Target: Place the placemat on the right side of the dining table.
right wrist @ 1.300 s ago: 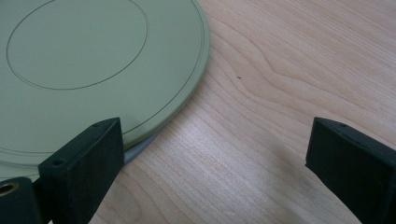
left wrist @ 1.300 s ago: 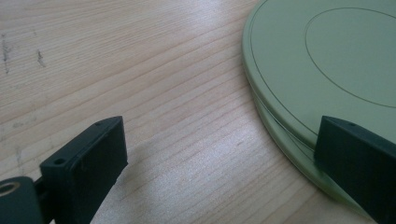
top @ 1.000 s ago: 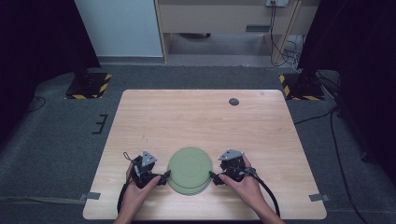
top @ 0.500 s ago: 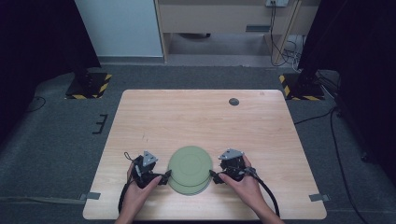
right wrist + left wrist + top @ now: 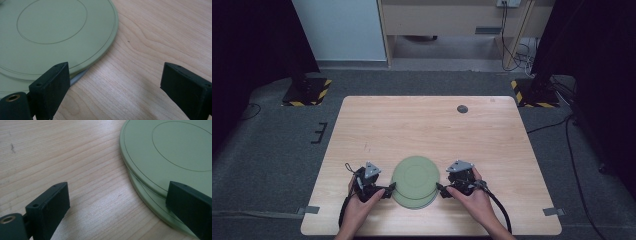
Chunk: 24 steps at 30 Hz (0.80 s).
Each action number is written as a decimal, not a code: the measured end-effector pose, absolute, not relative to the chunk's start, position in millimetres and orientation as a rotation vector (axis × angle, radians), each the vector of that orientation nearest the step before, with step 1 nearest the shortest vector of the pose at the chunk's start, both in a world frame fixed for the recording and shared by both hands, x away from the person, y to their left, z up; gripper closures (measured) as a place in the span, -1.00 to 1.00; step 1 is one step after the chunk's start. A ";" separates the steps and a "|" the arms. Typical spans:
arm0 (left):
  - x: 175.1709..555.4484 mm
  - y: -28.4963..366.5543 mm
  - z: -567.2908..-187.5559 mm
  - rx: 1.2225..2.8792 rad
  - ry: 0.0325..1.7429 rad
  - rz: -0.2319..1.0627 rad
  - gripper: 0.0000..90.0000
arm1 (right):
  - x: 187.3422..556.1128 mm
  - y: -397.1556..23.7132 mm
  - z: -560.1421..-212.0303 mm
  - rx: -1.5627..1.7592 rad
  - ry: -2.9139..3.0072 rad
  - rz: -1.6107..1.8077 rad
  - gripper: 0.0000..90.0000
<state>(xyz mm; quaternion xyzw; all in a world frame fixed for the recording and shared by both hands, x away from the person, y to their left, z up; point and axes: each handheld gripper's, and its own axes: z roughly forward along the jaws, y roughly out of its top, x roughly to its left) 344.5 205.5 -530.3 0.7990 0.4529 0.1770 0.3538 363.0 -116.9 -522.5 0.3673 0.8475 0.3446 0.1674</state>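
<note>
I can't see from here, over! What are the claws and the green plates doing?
Both claws open: left claw and right claw flank the green plates. Two plates, top one offset on lower one. Table bare around them.

I see two flat round pale-green plates point(image 5: 415, 180) stacked near the table's point(image 5: 432, 130) front edge, top plate point(image 5: 165, 152) shifted slightly off the lower plate point(image 5: 152, 203), each with a faint inner ring.
</note>
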 end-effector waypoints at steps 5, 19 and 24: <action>344.8 205.7 -531.0 2.060 1.173 0.447 -0.90 | 363.0 -115.3 -523.3 1.050 2.416 0.995 -0.79; 343.7 208.2 -529.5 2.079 1.157 0.446 -0.91 | 368.2 -111.7 -525.0 1.063 2.381 0.981 -0.84; 344.5 208.6 -530.2 2.077 1.161 0.447 -0.92 | 363.8 -111.0 -523.4 1.051 2.395 0.998 -0.80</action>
